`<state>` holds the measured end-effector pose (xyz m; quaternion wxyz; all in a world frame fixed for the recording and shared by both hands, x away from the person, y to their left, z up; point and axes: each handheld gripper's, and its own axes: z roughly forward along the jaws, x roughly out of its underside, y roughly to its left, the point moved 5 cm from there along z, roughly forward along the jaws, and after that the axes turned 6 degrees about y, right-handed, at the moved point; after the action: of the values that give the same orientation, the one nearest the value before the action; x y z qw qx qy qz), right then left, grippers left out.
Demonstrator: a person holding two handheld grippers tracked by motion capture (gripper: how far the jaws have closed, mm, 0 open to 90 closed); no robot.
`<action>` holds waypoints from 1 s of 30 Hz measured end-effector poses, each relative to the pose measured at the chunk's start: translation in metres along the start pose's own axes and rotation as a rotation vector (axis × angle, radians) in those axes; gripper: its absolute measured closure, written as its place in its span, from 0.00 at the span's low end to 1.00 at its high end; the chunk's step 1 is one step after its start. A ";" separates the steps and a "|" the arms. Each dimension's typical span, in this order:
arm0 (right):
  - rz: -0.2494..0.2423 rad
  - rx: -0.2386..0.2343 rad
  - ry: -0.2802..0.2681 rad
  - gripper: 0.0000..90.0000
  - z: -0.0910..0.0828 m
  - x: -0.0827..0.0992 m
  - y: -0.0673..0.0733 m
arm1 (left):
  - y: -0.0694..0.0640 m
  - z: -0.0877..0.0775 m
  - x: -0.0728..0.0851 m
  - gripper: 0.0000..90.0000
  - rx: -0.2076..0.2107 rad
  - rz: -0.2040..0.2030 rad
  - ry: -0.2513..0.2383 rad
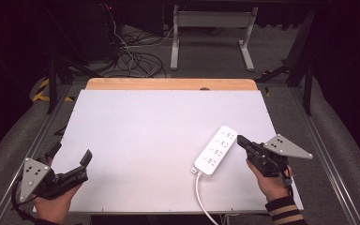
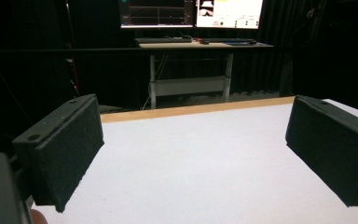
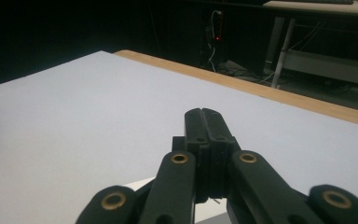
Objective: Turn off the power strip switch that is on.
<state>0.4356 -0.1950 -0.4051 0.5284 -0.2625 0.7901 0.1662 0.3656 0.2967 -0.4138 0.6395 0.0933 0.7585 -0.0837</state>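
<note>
White table top, dark room. Power strip lies flat; my right gripper, jaws pressed together and empty, just beside it. My left gripper, jaws wide apart and empty, well apart from it.

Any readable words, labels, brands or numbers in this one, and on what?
None can be read.
Power strip: socket holes, no legible print.
Monitors behind the table: graphs and text, too small and blurred.
Grey plates on the grippers: dots, no lettering.
</note>
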 end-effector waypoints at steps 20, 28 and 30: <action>-0.086 -0.115 0.213 1.00 0.063 0.016 0.034 | 0.010 -0.020 0.005 0.05 -0.042 0.008 0.012; -0.088 -0.144 0.353 1.00 0.091 0.039 0.039 | 0.017 -0.030 0.008 0.05 -0.063 -0.009 0.013; -0.100 -0.149 0.364 1.00 0.094 0.041 0.041 | 0.018 -0.031 0.008 0.05 -0.066 -0.009 0.015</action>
<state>0.4693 -0.1209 -0.4794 0.3637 -0.3657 0.8439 0.1477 0.3390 0.3224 -0.4165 0.6360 0.0694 0.7662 -0.0609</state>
